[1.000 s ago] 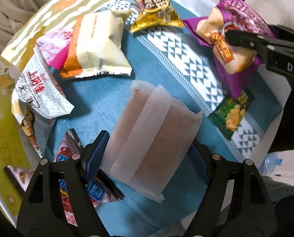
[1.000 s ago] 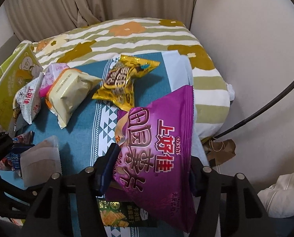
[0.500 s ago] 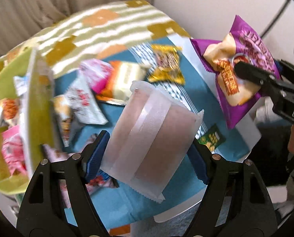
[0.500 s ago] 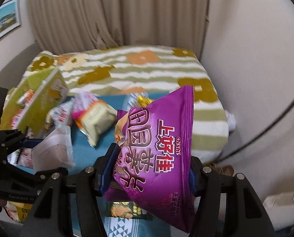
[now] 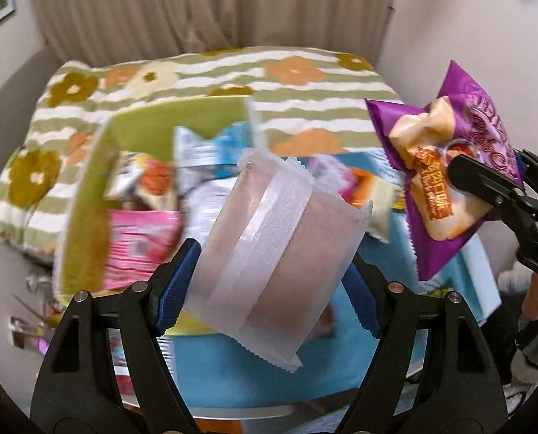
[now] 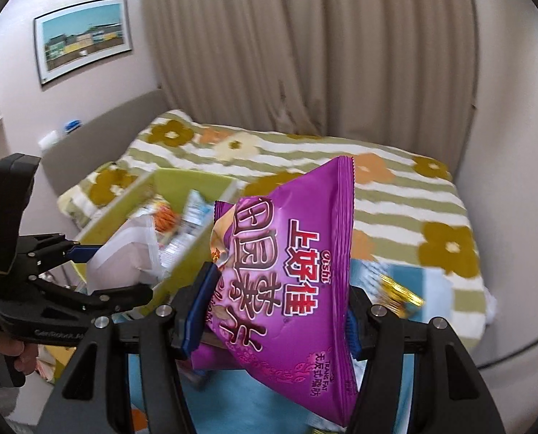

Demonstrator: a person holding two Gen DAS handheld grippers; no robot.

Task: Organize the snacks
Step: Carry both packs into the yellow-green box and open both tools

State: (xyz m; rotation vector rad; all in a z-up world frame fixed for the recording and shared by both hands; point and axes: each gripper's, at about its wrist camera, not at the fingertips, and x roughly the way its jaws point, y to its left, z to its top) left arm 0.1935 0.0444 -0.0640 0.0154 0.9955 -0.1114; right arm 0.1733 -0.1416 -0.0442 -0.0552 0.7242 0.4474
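The left gripper pinches a frosted, translucent packet with crimped zigzag ends between its blue ribbed pads. The right gripper clamps a glossy purple crisp bag, puffy and wedge-shaped. Both hang above the blue cloth, near a lime cardboard box holding several crinkly snack packs.

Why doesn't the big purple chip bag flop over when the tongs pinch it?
The purple chip bag looks puffed with air, so it probably holds its shape and feels light for its size. Its glossy film may be slippery, though the right tongs squeeze both sides. Pinching harder could likely crush the chips inside.
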